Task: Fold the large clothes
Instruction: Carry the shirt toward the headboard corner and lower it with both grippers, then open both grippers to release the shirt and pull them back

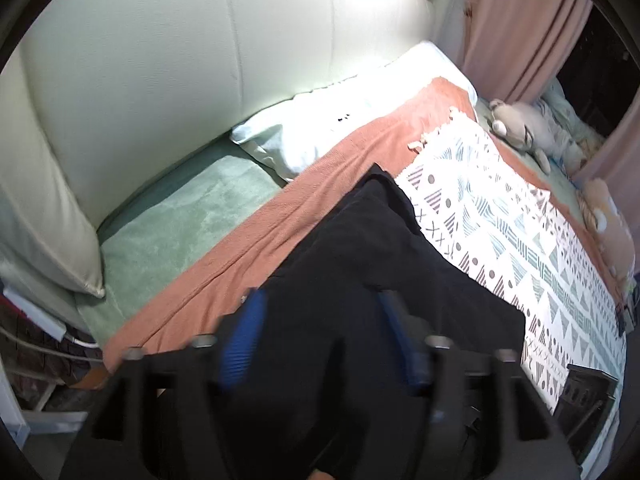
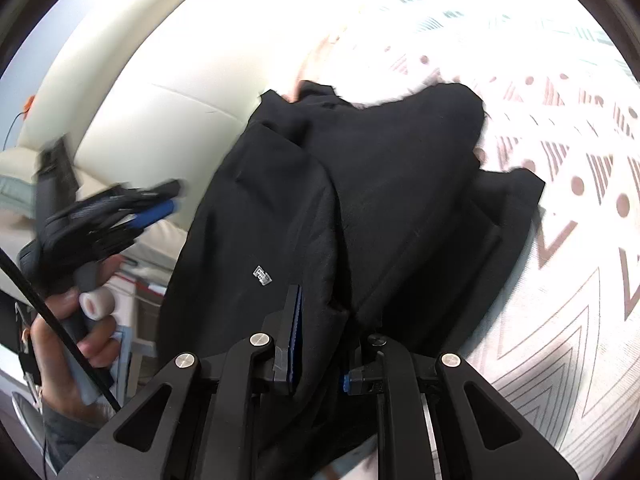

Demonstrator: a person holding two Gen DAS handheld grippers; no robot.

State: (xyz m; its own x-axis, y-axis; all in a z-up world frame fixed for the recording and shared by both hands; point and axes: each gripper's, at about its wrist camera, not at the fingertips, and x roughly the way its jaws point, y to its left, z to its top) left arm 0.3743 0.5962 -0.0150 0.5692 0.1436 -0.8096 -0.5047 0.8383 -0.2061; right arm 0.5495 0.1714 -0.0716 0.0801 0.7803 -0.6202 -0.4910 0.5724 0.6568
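A large black garment [image 1: 360,248] lies bunched on the bed, spread over the patterned cover [image 1: 520,240]. In the right wrist view it fills the centre [image 2: 400,180] and shows a small white logo [image 2: 262,275]. My right gripper [image 2: 320,344] is shut on a fold of its near edge, with cloth pinched between the pads. My left gripper [image 1: 324,340] stands open, its blue pads [image 1: 244,340] wide apart above the garment's near part. From the right wrist view the left gripper [image 2: 152,208] is blurred, held in a hand [image 2: 80,336] off the garment's left edge, gripping nothing.
A cream padded headboard [image 1: 180,60] runs along the far side, with a white pillow [image 1: 320,120] and a green cushion [image 1: 180,220] below it. A salmon blanket [image 1: 280,208] lies under the patterned cover. A stuffed toy [image 1: 528,128] lies far right, and a dark box [image 1: 588,400] sits near right.
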